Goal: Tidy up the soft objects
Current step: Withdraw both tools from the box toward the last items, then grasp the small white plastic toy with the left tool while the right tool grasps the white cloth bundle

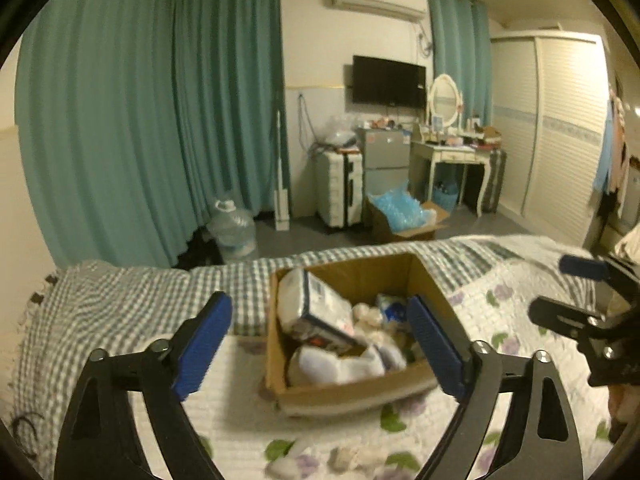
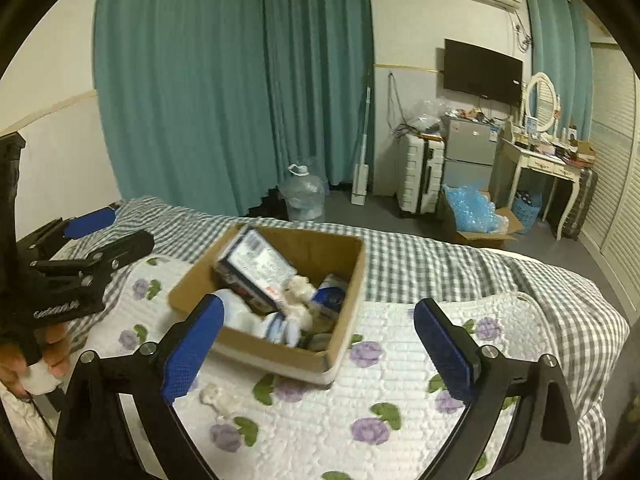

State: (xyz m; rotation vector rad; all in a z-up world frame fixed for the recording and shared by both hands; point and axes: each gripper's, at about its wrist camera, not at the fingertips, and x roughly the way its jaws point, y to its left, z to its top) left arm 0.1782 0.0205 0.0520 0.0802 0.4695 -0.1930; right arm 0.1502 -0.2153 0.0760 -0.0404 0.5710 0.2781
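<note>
An open cardboard box (image 1: 352, 394) sits on the flowered quilt of the bed; it also shows in the right wrist view (image 2: 280, 354). It holds a tissue pack (image 1: 316, 308) (image 2: 256, 266), white socks (image 1: 340, 364) and other soft items. My left gripper (image 1: 320, 344) is open and empty, raised in front of the box. My right gripper (image 2: 316, 344) is open and empty, just before the box. A small white soft item (image 2: 218, 398) lies on the quilt near the right gripper; a blurred one (image 1: 356, 456) lies below the left gripper.
The bed has a checked blanket (image 1: 160, 296) at its far side. Beyond it stand a water jug (image 1: 234, 232), a suitcase (image 1: 340, 186), a small fridge, a floor box with blue plastic (image 1: 404, 212) and a dressing table (image 1: 452, 156). The left gripper shows at the right view's left edge (image 2: 100, 236).
</note>
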